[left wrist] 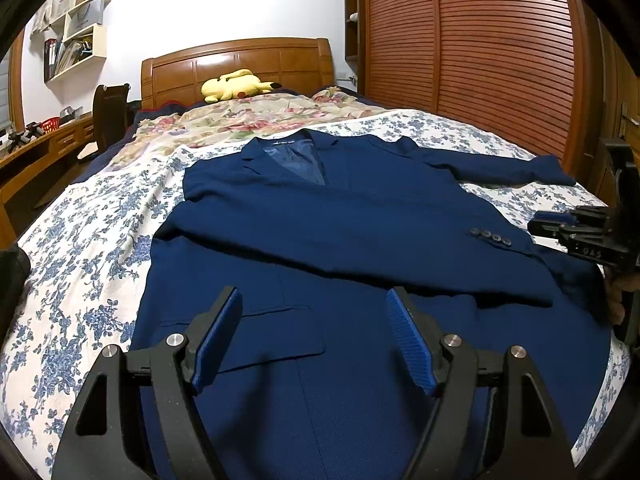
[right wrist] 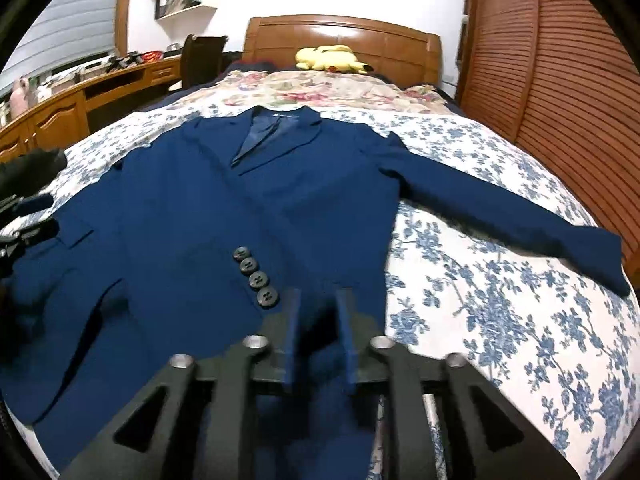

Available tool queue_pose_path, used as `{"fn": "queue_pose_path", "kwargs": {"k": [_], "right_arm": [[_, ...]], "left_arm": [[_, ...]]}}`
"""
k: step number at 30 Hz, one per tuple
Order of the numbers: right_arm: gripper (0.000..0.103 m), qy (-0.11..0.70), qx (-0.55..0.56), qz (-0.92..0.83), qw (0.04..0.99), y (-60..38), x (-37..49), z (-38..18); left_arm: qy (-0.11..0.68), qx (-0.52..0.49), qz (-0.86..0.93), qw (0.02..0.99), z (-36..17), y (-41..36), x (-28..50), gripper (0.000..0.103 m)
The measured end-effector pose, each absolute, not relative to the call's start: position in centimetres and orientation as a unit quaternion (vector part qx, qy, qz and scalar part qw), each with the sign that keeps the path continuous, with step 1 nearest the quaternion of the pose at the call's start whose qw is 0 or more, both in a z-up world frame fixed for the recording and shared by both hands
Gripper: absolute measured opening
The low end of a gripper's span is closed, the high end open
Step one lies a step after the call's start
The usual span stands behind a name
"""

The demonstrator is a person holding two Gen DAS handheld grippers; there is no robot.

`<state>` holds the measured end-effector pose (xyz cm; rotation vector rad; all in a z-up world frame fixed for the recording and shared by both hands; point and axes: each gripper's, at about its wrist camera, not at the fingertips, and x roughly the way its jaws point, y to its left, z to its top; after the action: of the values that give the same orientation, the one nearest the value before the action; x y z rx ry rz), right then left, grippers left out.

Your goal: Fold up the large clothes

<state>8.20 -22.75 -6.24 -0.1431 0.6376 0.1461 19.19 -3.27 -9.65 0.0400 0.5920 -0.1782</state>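
A navy blue suit jacket (left wrist: 340, 240) lies face up on the bed, collar toward the headboard; it also shows in the right wrist view (right wrist: 192, 208). One sleeve is folded across its chest, its cuff with several dark buttons (right wrist: 256, 276) at the jacket's right side. The other sleeve (right wrist: 500, 216) stretches out to the right. My left gripper (left wrist: 314, 304) is open and empty above the jacket's lower front. My right gripper (right wrist: 318, 296) hovers just right of the cuff buttons, its jaws a narrow gap apart with nothing clearly between them; it shows at the right edge in the left wrist view (left wrist: 560, 224).
The bed has a blue-and-white floral sheet (right wrist: 480, 320) and a floral quilt (left wrist: 248, 120) near the wooden headboard (left wrist: 240, 68). A yellow plush toy (left wrist: 236, 84) lies at the head. A slatted wooden wardrobe (left wrist: 480, 52) stands right; a desk and chair (left wrist: 108, 112) stand left.
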Motion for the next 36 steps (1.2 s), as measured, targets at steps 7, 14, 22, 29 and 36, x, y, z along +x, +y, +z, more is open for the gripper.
{"fn": "queue_pose_path", "kwargs": {"k": [7, 14, 22, 29, 36], "right_arm": [[0.056, 0.321, -0.037, 0.047, 0.945, -26.2, 9.3, -4.8], [0.057, 0.329, -0.032, 0.010, 0.944, -32.3, 10.9, -3.3], [0.058, 0.335, -0.017, -0.095, 0.937, -41.5, 15.6, -1.1], [0.072, 0.367, -0.005, -0.170, 0.915, -47.5, 20.0, -1.3], [0.072, 0.364, 0.059, -0.239, 0.898, -52.1, 22.2, -1.4]], "left_arm": [[0.293, 0.018, -0.090, 0.952, -9.8, -3.1, 19.2, 0.075], [0.298, 0.014, -0.093, 0.950, -9.9, -3.0, 19.4, 0.075], [0.301, 0.014, -0.094, 0.949, -10.0, -3.0, 19.6, 0.075], [0.303, 0.013, -0.095, 0.948, -10.1, -3.1, 19.6, 0.075], [0.306, 0.007, -0.099, 0.947, -10.1, -2.8, 19.7, 0.075]]}}
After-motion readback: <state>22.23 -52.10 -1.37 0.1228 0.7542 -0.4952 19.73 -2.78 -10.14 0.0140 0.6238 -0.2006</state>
